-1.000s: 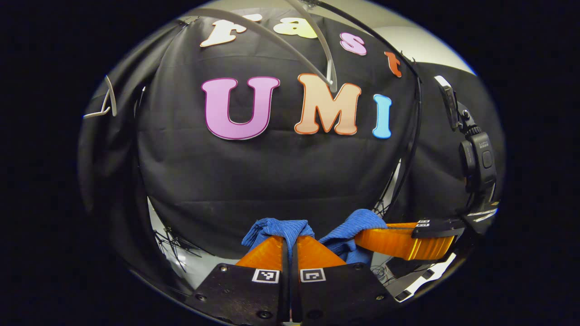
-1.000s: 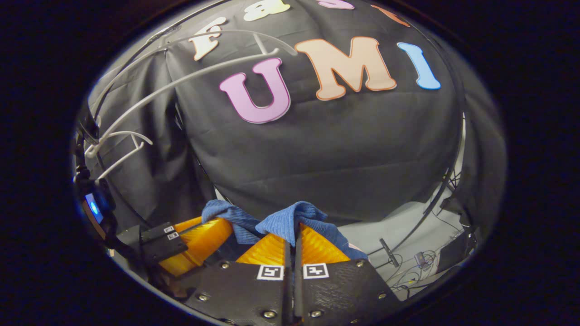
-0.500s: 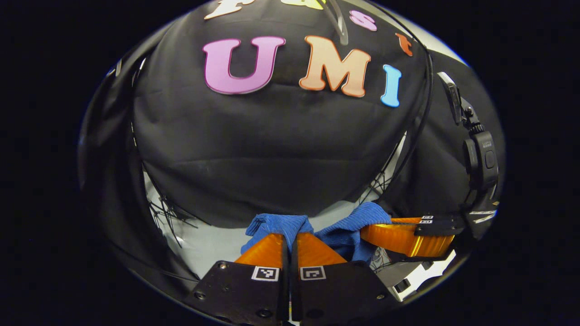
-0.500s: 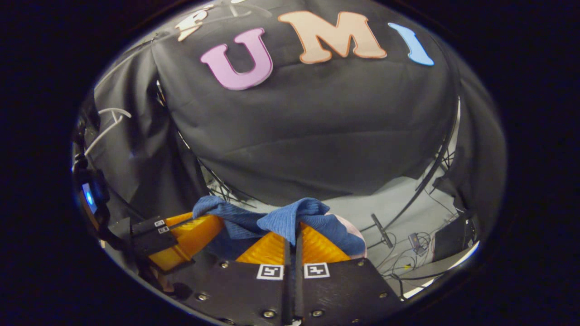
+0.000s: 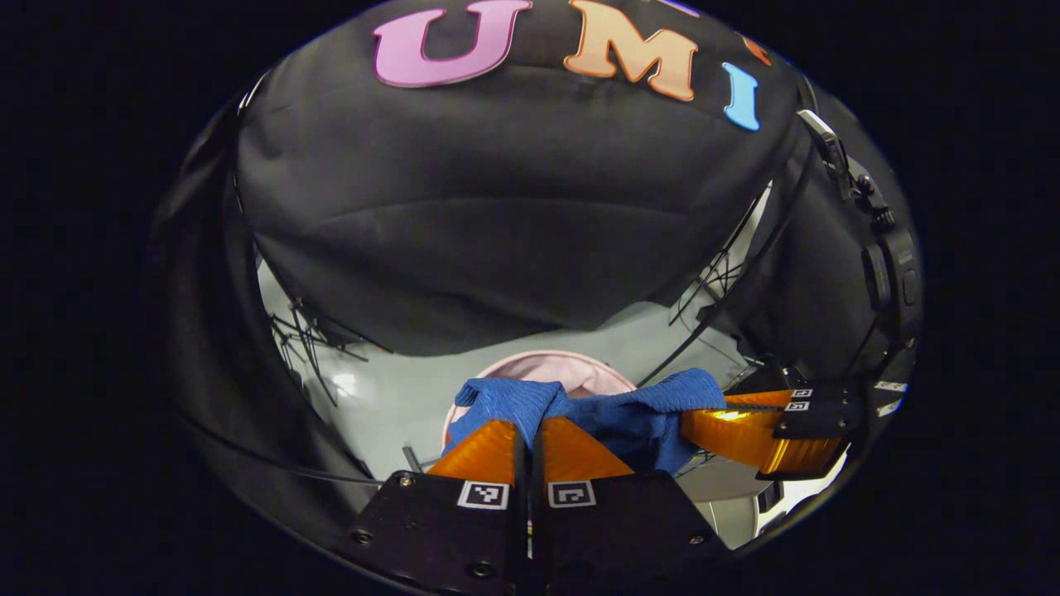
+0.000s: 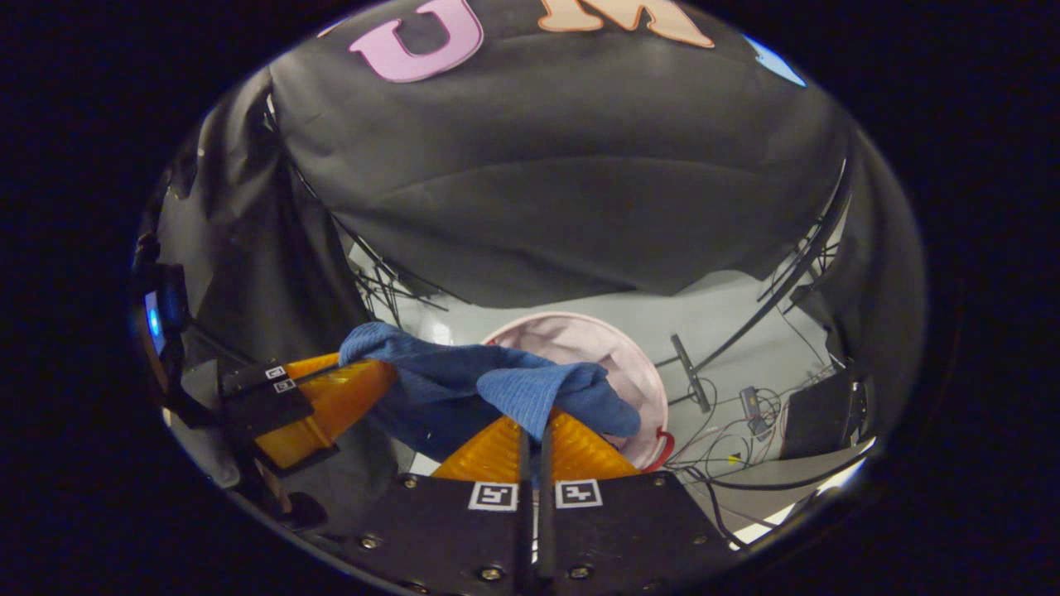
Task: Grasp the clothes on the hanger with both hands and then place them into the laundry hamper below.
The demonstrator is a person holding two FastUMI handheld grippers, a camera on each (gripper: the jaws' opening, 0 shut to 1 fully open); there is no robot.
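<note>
Hamper: the pink laundry hamper (image 6: 629, 356) stands on the floor, open mouth up.
Garment: the blue cloth (image 6: 464, 389) hangs above the hamper, slung between both claws; soft, light, likely to sag and drape.
Left claw (image 5: 527, 424): fingers closed, pinching one bunched edge of the cloth above the hamper.
Right claw (image 6: 535, 418): fingers closed on the opposite edge.
Hold points: bunched edges; apparently secure, contact partly hidden.

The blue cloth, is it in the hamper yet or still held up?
Held up, not in. The blue cloth hangs bunched between the shut left gripper and right gripper, above the pink hamper.
</note>
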